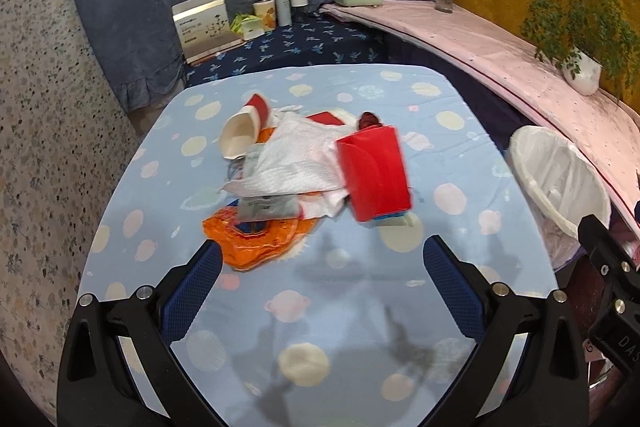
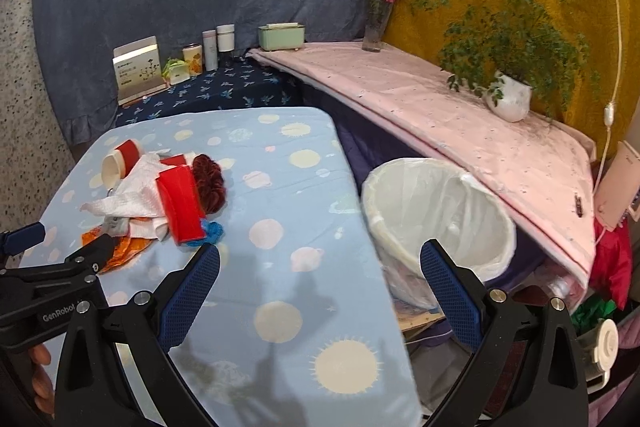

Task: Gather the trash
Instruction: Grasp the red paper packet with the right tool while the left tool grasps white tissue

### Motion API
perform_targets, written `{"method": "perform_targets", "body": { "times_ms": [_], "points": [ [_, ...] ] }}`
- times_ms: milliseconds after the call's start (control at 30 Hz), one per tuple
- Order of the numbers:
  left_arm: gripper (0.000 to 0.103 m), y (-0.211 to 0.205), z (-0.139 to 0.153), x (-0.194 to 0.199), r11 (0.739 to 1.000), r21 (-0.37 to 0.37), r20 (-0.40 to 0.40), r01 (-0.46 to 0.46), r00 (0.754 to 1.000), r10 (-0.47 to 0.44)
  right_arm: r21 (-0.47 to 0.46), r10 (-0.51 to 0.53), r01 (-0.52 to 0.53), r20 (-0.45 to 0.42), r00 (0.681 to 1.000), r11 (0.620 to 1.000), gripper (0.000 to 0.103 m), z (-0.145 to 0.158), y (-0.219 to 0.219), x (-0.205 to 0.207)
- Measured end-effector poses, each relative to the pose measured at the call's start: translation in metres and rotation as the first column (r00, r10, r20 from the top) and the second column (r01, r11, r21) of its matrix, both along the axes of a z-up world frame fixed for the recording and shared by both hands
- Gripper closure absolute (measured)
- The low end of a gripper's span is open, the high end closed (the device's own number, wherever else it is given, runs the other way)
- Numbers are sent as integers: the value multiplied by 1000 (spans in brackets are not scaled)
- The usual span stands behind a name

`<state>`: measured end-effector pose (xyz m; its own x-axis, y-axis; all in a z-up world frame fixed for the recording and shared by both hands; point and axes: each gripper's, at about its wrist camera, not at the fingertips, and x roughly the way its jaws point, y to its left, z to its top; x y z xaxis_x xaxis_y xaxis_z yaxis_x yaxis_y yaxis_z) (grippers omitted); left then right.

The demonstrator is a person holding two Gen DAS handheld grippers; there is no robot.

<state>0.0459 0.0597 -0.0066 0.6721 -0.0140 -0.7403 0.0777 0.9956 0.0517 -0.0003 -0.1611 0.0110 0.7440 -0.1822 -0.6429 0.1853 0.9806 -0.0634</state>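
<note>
A heap of trash sits toward the far left of a desk point(image 1: 360, 307) covered in pale blue cloth printed with suns and planets, while both handheld grippers hover over the near edge, fingers spread wide and grasping nothing. The left gripper point(image 1: 322, 267) faces the heap squarely: a red rectangular carton point(image 1: 374, 173) lies tilted on crumpled white paper towel point(image 1: 292, 163), with a red-and-white paper cup point(image 1: 242, 133) on its side at the far left and a crinkled orange plastic wrapper point(image 1: 256, 239) nearest the fingers. A flat grey foil packet point(image 1: 266, 207) resting on the wrapper is plain only in this view. The right gripper point(image 2: 320, 267) points between desk and white-lined waste bin point(image 2: 440, 215), which stands just beside the desk's right edge, tipped toward the camera. Only the right wrist view shows a dark red ruffled scrunchie-like item point(image 2: 208, 181) behind the carton, a bit of blue material point(image 2: 210, 231) at the carton's near end, and a person's fingertips at the lower left. A potted green plant point(image 2: 508, 99) stands on the pink-covered shelf at far right.
</note>
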Motion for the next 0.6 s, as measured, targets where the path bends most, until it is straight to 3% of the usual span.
{"method": "perform_targets", "body": {
  "times_ms": [367,600],
  "points": [
    [7,68,-28,28,994,9,-35,-113,993,113,99,127,-125,-14,992,987,7,-25,58,64],
    [7,91,-40,47,990,-8,-65,-144,988,143,102,181,-176,-33,983,979,14,-42,89,104]
  ]
}}
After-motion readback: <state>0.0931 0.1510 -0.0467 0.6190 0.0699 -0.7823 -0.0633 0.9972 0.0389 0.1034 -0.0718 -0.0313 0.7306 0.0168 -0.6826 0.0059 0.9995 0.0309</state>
